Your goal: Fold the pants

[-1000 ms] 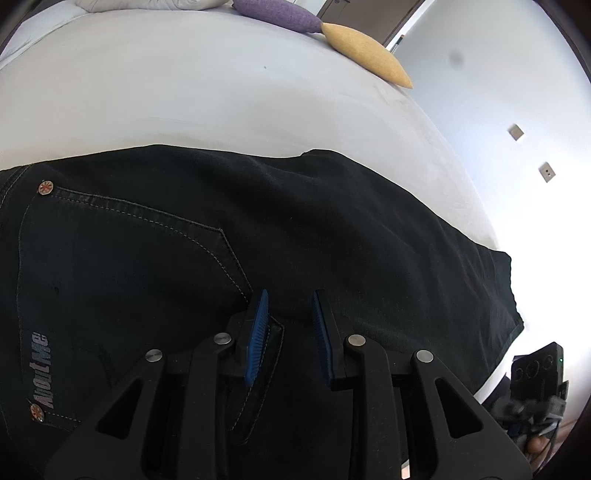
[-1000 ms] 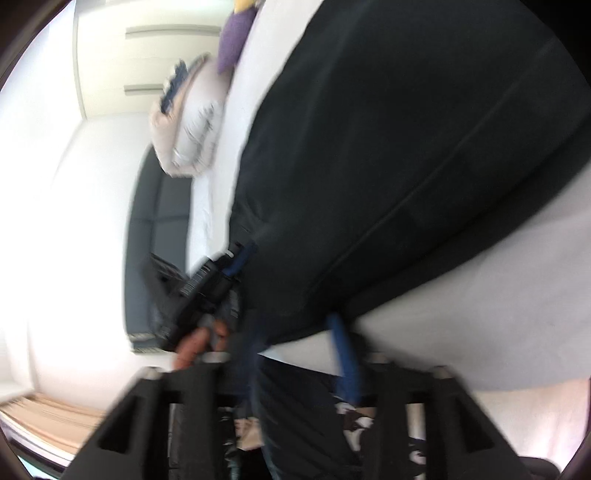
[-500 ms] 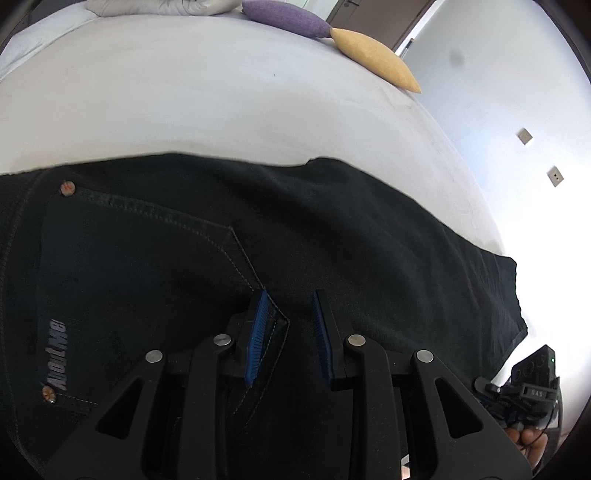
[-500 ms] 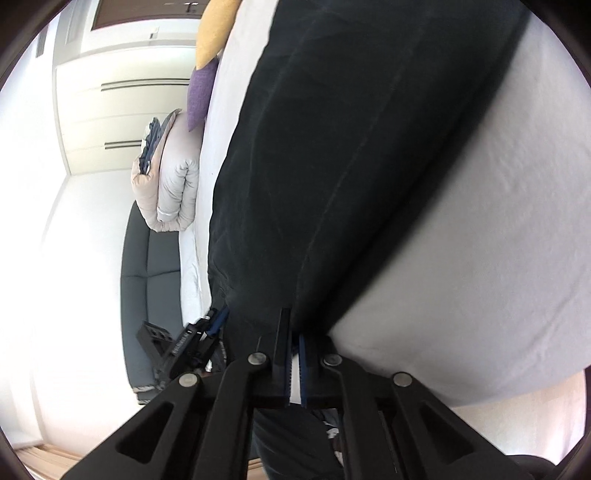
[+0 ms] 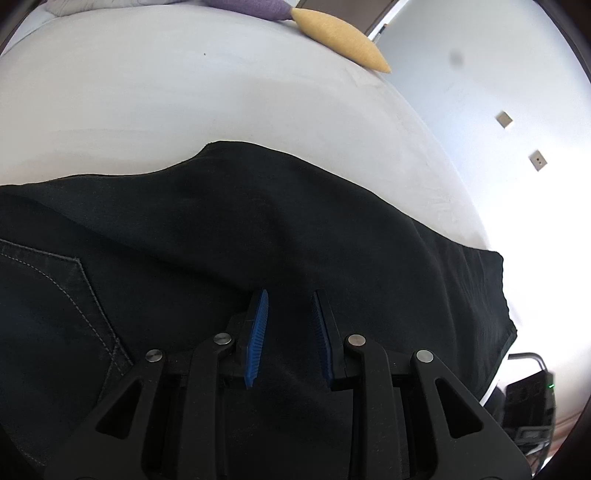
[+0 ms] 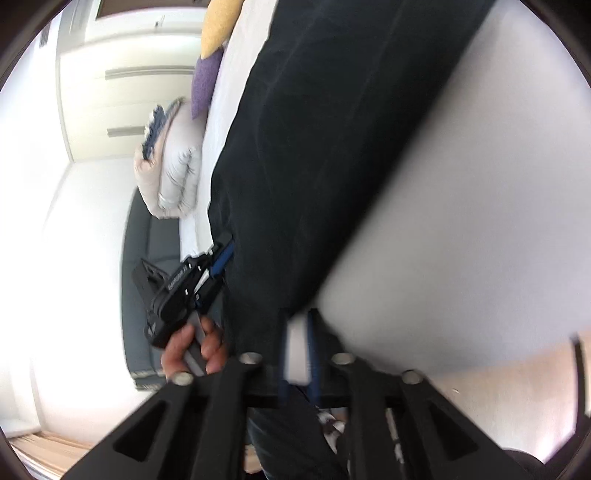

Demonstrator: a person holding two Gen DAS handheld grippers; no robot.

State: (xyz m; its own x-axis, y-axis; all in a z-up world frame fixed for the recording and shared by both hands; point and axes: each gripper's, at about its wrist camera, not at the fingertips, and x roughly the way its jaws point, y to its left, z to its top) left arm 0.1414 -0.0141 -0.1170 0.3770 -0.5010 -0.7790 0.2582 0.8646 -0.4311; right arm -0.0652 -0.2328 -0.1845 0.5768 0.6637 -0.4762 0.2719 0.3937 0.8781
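Black pants (image 5: 258, 229) lie spread across a white bed (image 5: 184, 92), a stitched back pocket (image 5: 55, 280) at the left. My left gripper (image 5: 290, 314) is open, its blue pads low over the cloth near the front edge. In the right wrist view the pants (image 6: 332, 147) run as a long dark band up the bed. My right gripper (image 6: 297, 332) has its blue pads slightly apart at the pants' edge, with white sheet showing between them. The view is blurred. The left gripper (image 6: 218, 258) shows there, held by a hand.
A yellow cushion (image 5: 340, 33) and a purple cushion (image 5: 255, 5) lie at the bed's far end. A folded grey duvet (image 6: 173, 166) sits beside a dark sofa (image 6: 136, 277). The white wall (image 5: 498, 92) with sockets is to the right of the bed.
My left gripper has slid right along the pants, so the pocket is now farther left. My right gripper was shut at the pants' edge and now has its pads apart.
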